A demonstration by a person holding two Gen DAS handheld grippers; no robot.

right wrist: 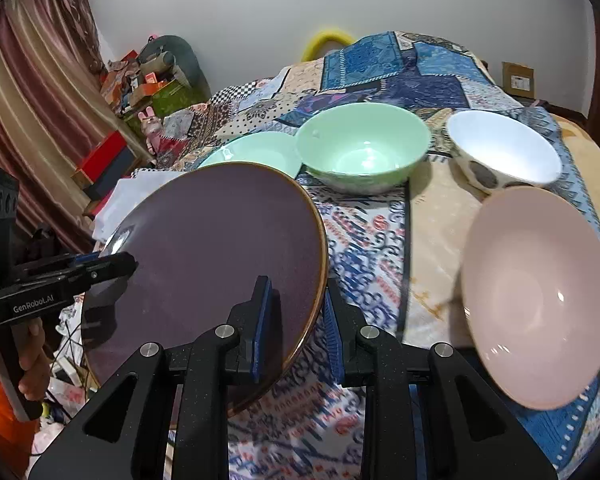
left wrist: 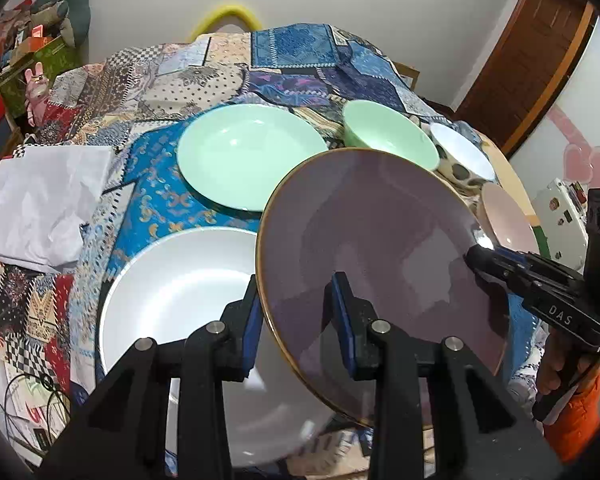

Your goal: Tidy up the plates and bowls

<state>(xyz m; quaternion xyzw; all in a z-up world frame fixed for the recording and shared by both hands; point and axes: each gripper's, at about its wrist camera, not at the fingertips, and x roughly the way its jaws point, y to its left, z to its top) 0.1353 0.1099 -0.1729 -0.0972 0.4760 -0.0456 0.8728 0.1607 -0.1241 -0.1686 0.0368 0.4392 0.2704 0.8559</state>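
A purple plate with a gold rim [left wrist: 380,264] is held tilted above the table by both grippers, one on each side of its rim. My left gripper [left wrist: 298,320] is shut on its left edge. My right gripper [right wrist: 296,312] is shut on its right edge [right wrist: 220,264]. Under it in the left wrist view lies a white plate [left wrist: 172,300]. A mint green plate [left wrist: 248,152] lies farther back. A mint green bowl [right wrist: 364,148], a white spotted bowl [right wrist: 500,156] and a pink bowl [right wrist: 536,284] stand to the right.
A patchwork cloth [left wrist: 160,184] covers the table. A crumpled white paper [left wrist: 44,204] lies at the left. Boxes and toys [right wrist: 148,80] are piled by the wall at the far left. Cables [left wrist: 32,396] hang at the table's near left edge.
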